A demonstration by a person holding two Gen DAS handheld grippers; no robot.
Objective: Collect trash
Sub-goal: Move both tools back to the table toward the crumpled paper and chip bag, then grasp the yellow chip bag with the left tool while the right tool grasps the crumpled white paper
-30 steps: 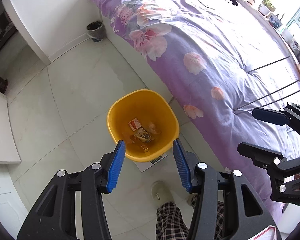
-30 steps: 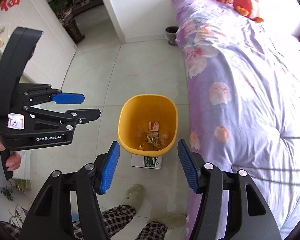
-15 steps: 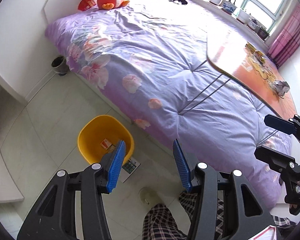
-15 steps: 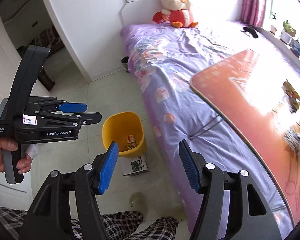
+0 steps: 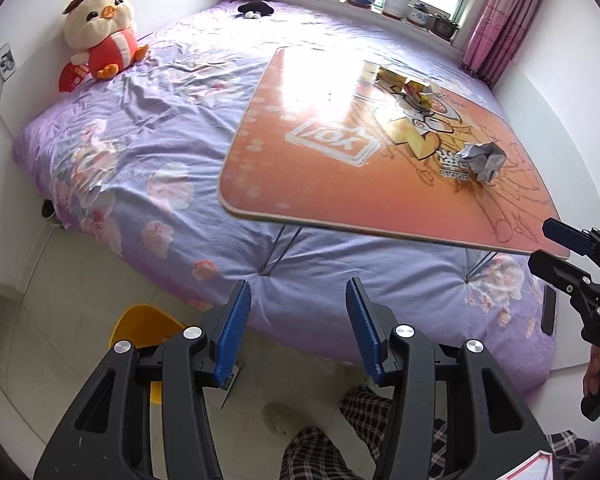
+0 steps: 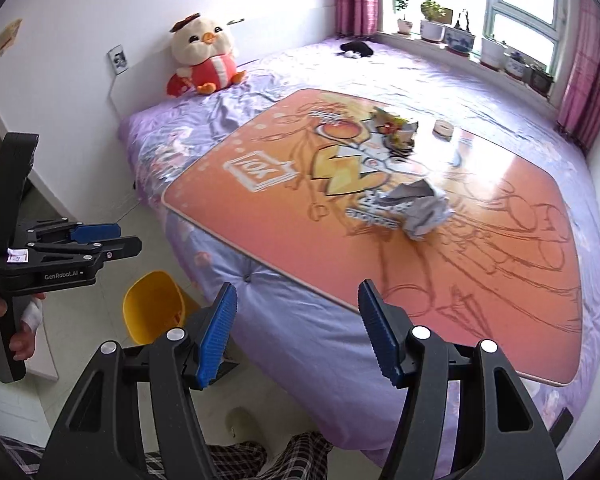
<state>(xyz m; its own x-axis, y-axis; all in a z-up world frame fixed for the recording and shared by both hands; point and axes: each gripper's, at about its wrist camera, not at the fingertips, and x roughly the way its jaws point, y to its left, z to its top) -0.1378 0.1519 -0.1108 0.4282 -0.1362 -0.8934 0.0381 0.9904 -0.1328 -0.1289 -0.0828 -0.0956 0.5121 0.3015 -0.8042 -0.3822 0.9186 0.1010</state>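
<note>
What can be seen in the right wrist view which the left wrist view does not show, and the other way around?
Only the right wrist view shows a small round container on the orange table, and a paper note on the wall. Only the left wrist view shows a dark flat object on the bed's near edge. Both show the crumpled paper, the wrapper pile, the plush chick, the yellow bin, and both grippers, left gripper and right gripper, with empty jaws.

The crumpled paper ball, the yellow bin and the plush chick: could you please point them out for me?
crumpled paper ball (image 6: 418,208): right wrist view, middle of the wad.
yellow bin (image 6: 154,304): right wrist view, inner wall.
plush chick (image 5: 102,26): left wrist view, its body.
</note>
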